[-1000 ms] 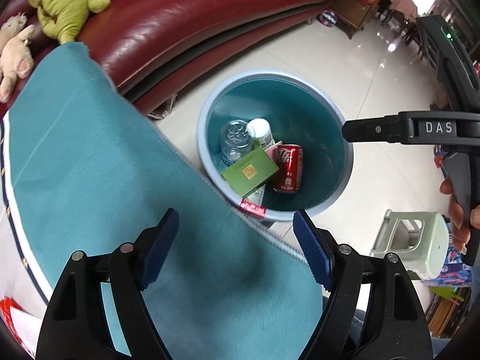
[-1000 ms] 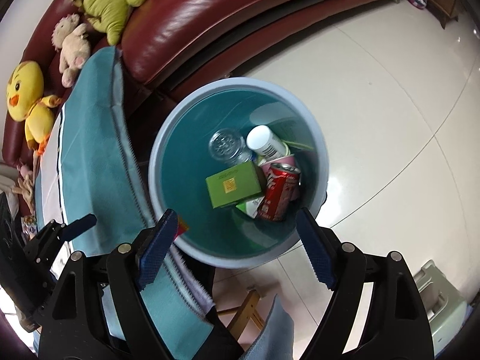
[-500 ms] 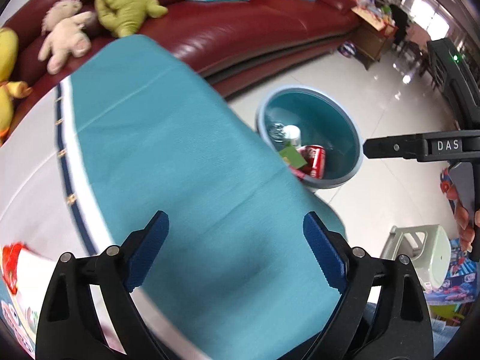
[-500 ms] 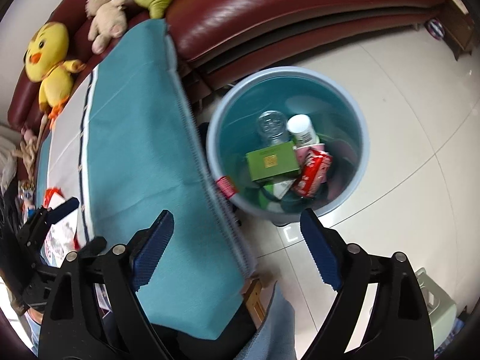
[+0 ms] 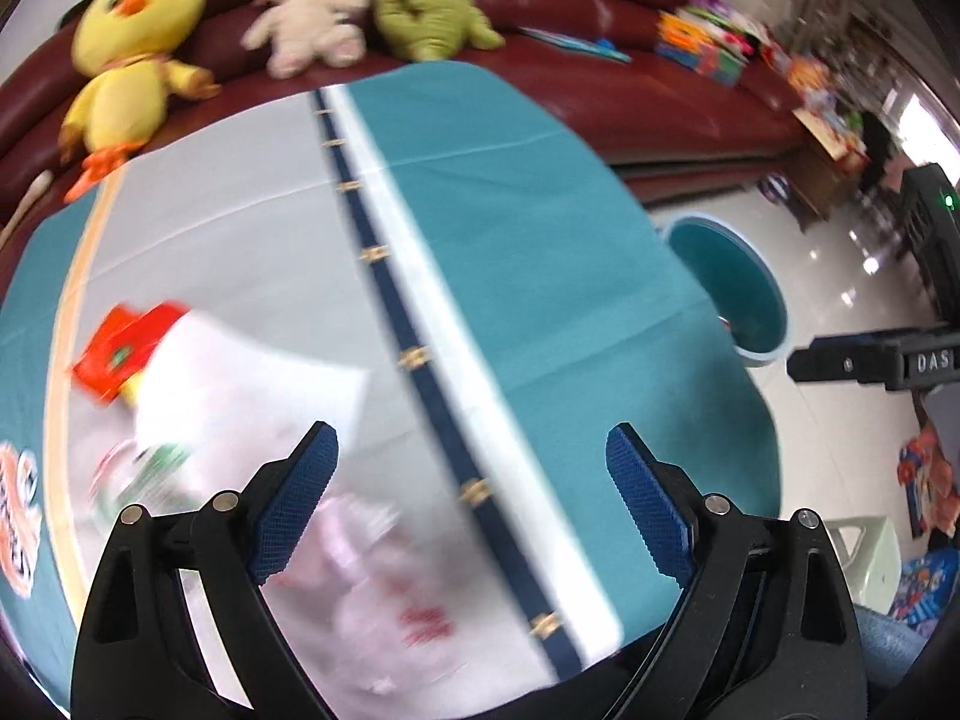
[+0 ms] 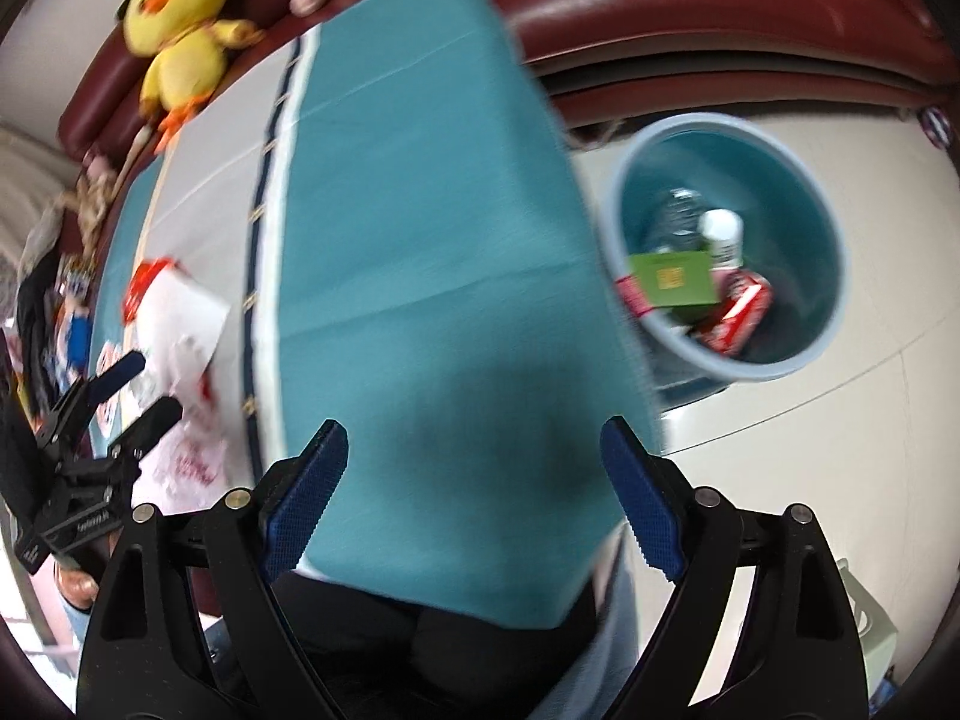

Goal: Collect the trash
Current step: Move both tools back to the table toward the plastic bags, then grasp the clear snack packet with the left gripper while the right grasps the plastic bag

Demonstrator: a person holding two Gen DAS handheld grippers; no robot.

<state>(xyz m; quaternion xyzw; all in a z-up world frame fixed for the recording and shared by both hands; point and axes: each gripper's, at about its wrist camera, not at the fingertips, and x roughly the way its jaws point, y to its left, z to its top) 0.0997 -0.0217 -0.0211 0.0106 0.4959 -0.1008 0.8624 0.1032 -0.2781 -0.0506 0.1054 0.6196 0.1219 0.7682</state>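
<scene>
My left gripper (image 5: 471, 480) hangs open over the table, with nothing between its blue pads. Under it lie a blurred pink-white plastic bag with red print (image 5: 384, 576), a white paper sheet (image 5: 240, 384) and a red packet (image 5: 123, 348). My right gripper (image 6: 474, 456) is open and empty above the teal end of the tablecloth (image 6: 432, 240). On the floor to the right stands the blue bin (image 6: 780, 369), also in the left wrist view as the bin (image 5: 759, 300). It holds a green box (image 6: 675, 279), a red can (image 6: 741, 315) and a white-capped bottle (image 6: 723, 234).
A dark red sofa (image 5: 630, 66) curves behind the table, carrying a yellow duck toy (image 5: 138, 30), a beige toy (image 5: 306, 24) and a green toy (image 5: 426, 0). A pale green stool (image 5: 864, 552) stands on the tiled floor at the right. A person's legs show under the table's near edge.
Both views have swung left from the bin onto the table. The left gripper now hangs over the littered white part, and its jaws stand a little wider.
</scene>
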